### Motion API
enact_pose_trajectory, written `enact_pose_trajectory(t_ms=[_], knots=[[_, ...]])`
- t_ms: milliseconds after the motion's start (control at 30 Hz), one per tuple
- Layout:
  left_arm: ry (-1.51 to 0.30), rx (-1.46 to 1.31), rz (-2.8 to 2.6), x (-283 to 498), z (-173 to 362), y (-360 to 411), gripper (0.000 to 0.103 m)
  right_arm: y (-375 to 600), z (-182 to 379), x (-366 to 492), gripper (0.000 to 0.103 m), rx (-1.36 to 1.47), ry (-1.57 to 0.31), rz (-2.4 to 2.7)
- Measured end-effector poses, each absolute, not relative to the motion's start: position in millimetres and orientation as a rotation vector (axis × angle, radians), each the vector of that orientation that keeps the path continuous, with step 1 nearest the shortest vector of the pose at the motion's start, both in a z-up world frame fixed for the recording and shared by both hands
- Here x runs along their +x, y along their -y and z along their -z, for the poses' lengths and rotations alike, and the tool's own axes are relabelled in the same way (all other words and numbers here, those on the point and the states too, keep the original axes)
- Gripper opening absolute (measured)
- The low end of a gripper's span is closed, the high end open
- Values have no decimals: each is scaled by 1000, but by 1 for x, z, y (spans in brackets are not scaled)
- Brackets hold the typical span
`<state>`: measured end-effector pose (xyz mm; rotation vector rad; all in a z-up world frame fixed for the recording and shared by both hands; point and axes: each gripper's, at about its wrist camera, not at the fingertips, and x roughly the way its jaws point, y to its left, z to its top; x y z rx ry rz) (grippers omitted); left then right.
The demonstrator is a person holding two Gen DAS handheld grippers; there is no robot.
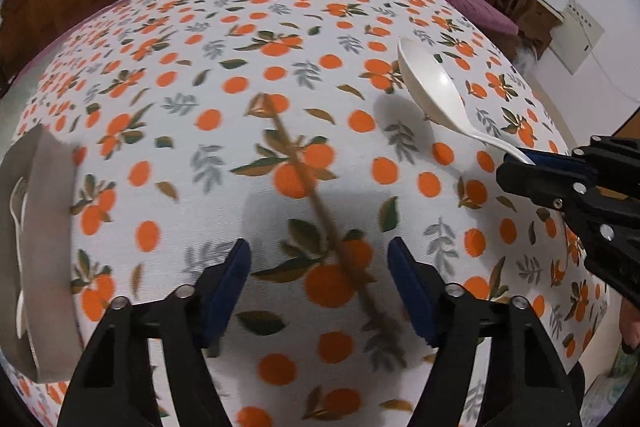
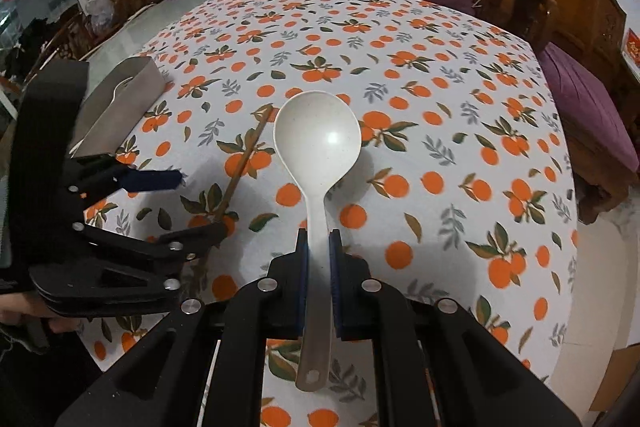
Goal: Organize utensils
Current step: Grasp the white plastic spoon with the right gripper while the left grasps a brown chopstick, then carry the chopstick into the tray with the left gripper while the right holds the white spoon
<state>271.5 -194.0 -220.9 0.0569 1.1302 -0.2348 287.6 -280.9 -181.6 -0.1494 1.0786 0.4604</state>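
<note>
My left gripper (image 1: 320, 251) hangs open just over the tablecloth. A thin brown stick (image 1: 304, 183) lies on the cloth and runs between its blue pads (image 1: 228, 283), which do not touch it. My right gripper (image 2: 318, 239) is shut on the handle of a white ladle-like spoon (image 2: 318, 139), held above the table with its bowl pointing away. The left wrist view shows that spoon (image 1: 432, 87) at the right, gripped by the right gripper (image 1: 516, 167). From the right wrist, the left gripper (image 2: 200, 205) straddles the near end of the stick (image 2: 244, 159).
A metal tray (image 1: 52, 227) stands at the table's left edge with a pale fork (image 1: 18, 195) in it; the right wrist view shows the tray (image 2: 120, 107) too. The orange-print tablecloth (image 1: 280, 27) covers the table. Carved wooden furniture and purple cushions surround it.
</note>
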Motion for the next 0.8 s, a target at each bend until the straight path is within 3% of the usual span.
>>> enact_pose_trajectory(t_ms=[200,300,433,800], knots=[[-1128,103,207,271,229,201,57,284,177,281,11,-140,-1070,-446],[-1139,123,195,270,229,194,41,283,170,276,11,-127,-1053,-442],[-1152,113,192,271,227,178,6,277,165,272,11,-118,-1042,-442],[-1164,55,233,255,218,143,4,252,163,258,11,-118,-1049,-440]])
